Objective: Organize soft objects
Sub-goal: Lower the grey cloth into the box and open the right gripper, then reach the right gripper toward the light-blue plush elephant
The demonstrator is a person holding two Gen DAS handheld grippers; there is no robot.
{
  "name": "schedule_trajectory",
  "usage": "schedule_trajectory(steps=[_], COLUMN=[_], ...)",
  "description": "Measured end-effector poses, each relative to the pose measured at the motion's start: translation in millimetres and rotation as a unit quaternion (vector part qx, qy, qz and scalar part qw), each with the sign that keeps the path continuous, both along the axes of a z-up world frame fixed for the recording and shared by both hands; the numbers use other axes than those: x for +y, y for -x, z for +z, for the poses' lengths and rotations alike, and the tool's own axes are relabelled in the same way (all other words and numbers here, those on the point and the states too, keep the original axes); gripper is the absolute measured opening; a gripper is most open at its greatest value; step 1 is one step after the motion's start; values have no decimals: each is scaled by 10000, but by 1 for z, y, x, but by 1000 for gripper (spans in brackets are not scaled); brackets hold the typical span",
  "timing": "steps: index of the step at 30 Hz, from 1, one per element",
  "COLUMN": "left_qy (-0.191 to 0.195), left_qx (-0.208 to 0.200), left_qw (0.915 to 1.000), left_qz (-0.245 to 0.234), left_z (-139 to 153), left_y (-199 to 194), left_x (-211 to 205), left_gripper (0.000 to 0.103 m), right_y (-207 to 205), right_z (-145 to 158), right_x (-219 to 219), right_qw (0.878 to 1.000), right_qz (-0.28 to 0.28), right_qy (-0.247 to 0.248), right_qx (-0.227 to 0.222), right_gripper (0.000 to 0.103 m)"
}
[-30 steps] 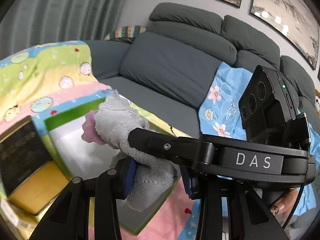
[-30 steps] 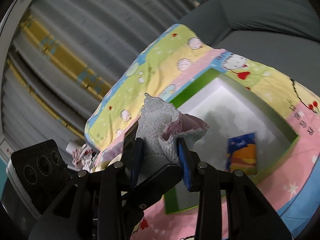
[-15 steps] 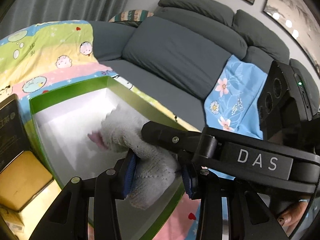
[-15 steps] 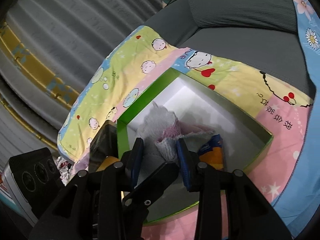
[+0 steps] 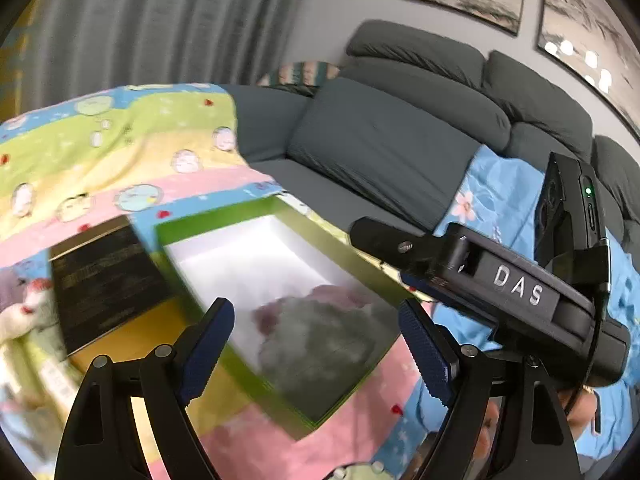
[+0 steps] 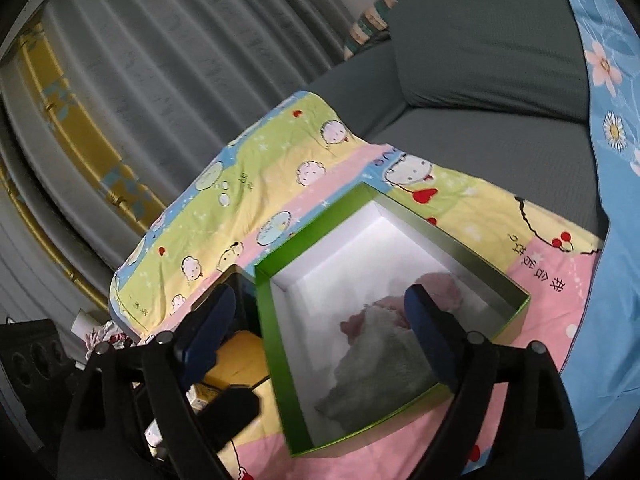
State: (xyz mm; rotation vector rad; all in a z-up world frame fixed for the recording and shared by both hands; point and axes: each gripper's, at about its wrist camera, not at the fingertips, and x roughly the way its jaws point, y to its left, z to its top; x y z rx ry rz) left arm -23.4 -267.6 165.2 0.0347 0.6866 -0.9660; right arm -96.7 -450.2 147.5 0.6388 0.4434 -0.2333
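A grey and pink cloth [image 5: 320, 340] lies loose inside a green box with a white inside [image 5: 224, 236], which stands on a cartoon blanket. The cloth [image 6: 380, 364] and the box [image 6: 320, 240] also show in the right wrist view. My left gripper [image 5: 316, 352] is open and empty just above the near end of the box. My right gripper [image 6: 320, 340] is open and empty above the same box, with the cloth below and between its fingers. The body of my right gripper crosses the right of the left wrist view.
A black and yellow tin [image 5: 108, 280] lies left of the box; it also shows in the right wrist view [image 6: 236, 360]. A grey sofa [image 5: 400, 152] with a blue flowered sheet [image 5: 492, 200] runs behind. Grey curtains [image 6: 200, 60] hang at the left.
Both grippers held the cloth over the box, lowered it in, then opened and let it go. The cloth now lies in the box and both grippers have pulled back a little.
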Motion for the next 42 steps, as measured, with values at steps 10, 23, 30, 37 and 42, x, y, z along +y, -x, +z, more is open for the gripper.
schedule_trajectory(steps=[10, 23, 30, 37, 42], left_qy=[-335, 6, -285, -331, -135], left_qx=[-439, 287, 400, 371, 536], left_qw=[9801, 9372, 9111, 9088, 9042], left_qz=[1904, 3475, 4093, 4143, 4236], left_z=[10, -68, -96, -97, -95], left_y=[5, 4, -6, -4, -2], left_x=[125, 295, 324, 330, 337], left_gripper=[85, 85, 85, 85, 85], right_y=[-17, -42, -59, -65, -70], right_z=[18, -5, -59, -77, -83], right_x=[81, 168, 208, 239, 243], right_qw=[9935, 9748, 9620, 9542, 9588], right_qz=[839, 1469, 1923, 2094, 2022], right_qy=[765, 1646, 1841, 2011, 1850], right_qx=[16, 343, 606, 720, 745], right_gripper=[101, 102, 102, 102, 102])
